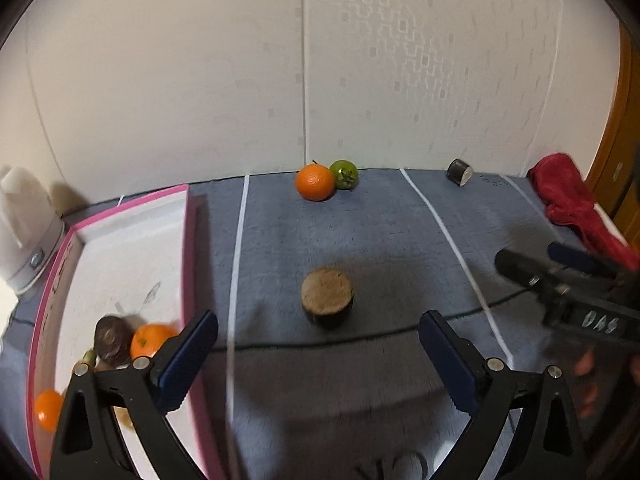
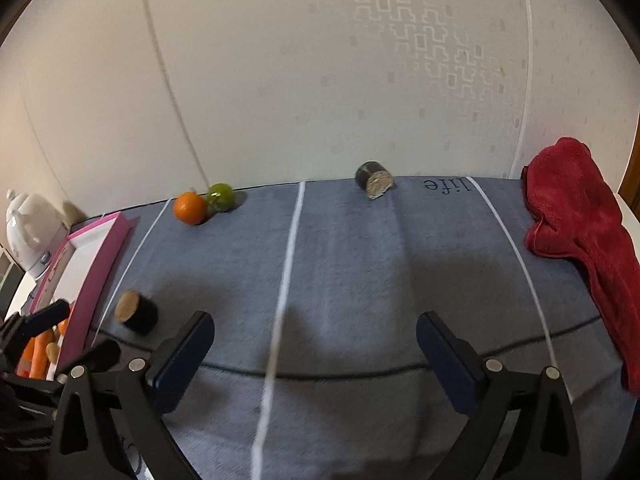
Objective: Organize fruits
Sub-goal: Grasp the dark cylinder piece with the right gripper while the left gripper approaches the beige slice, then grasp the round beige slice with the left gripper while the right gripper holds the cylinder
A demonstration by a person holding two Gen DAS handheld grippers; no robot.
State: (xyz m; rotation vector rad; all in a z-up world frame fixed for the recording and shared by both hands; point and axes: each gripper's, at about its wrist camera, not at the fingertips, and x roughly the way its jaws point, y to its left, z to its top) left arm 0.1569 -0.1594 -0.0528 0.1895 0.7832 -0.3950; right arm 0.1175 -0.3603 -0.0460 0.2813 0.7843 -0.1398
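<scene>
An orange (image 1: pixel 315 182) and a green tomato (image 1: pixel 344 174) touch each other at the far edge of the blue cloth (image 1: pixel 360 240); they also show in the right wrist view, orange (image 2: pixel 189 208) and tomato (image 2: pixel 220 197). A dark cylinder with a tan top (image 1: pixel 327 298) stands just ahead of my open, empty left gripper (image 1: pixel 318 340); in the right wrist view it (image 2: pixel 136 314) lies far left. A pink-rimmed white tray (image 1: pixel 186 248) at left holds oranges (image 1: pixel 150 340) and a brown fruit (image 1: pixel 112 338). My right gripper (image 2: pixel 314 340) is open and empty over bare cloth.
A second dark cylinder (image 2: pixel 375 181) lies at the far edge. A red towel (image 2: pixel 580 232) is heaped at right. A white kettle (image 1: pixel 24 232) stands behind the tray. A black cable (image 1: pixel 320 342) crosses the cloth. The right gripper (image 1: pixel 560 280) shows at right in the left view.
</scene>
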